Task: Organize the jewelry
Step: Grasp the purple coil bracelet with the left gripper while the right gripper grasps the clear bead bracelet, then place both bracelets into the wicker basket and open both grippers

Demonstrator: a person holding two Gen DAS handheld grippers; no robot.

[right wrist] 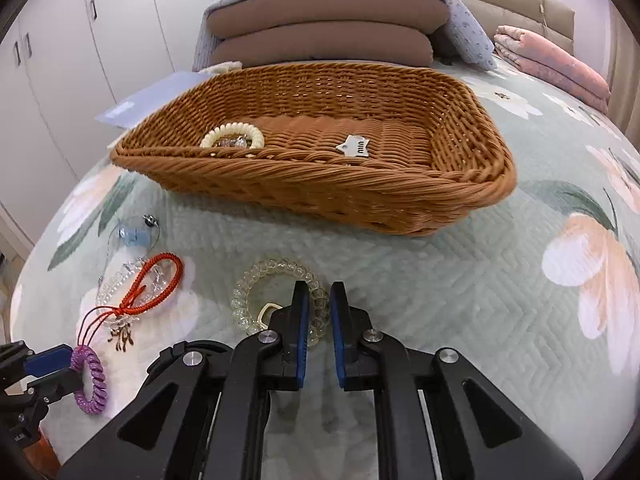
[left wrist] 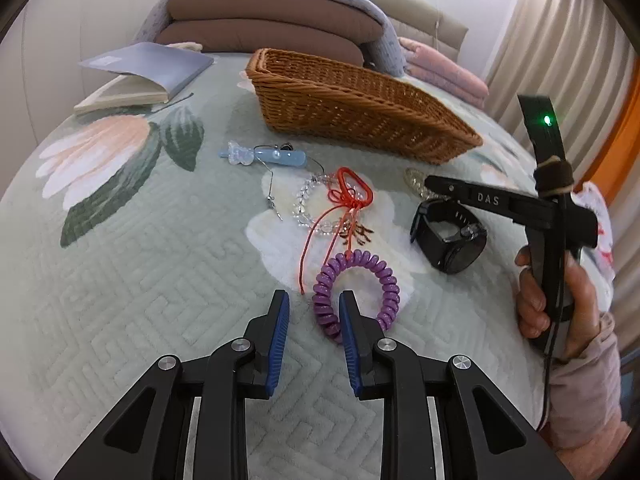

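Note:
My left gripper (left wrist: 314,308) is low over the quilt, straddling the left side of a purple spiral hair tie (left wrist: 384,276). One finger is inside the ring and one outside, with a gap left at the outer pad. The right wrist view shows the same gripper (right wrist: 68,372) at the purple tie (right wrist: 90,384). My right gripper (right wrist: 320,304) is shut on the near right strand of a clear spiral hair tie (right wrist: 256,280). It also shows in the left wrist view (left wrist: 430,182). The wicker basket (right wrist: 320,188) holds a cream spiral tie (right wrist: 232,132) and a silver charm (right wrist: 356,146).
Between the grippers lie a red cord knot (left wrist: 352,192), a clear bead bracelet (left wrist: 304,204), a thin wire necklace (left wrist: 272,196), a blue hair clip (left wrist: 272,157) and a black watch (left wrist: 448,240). An open book (left wrist: 148,72) lies at far left. Stacked pillows (right wrist: 320,36) rise behind the basket.

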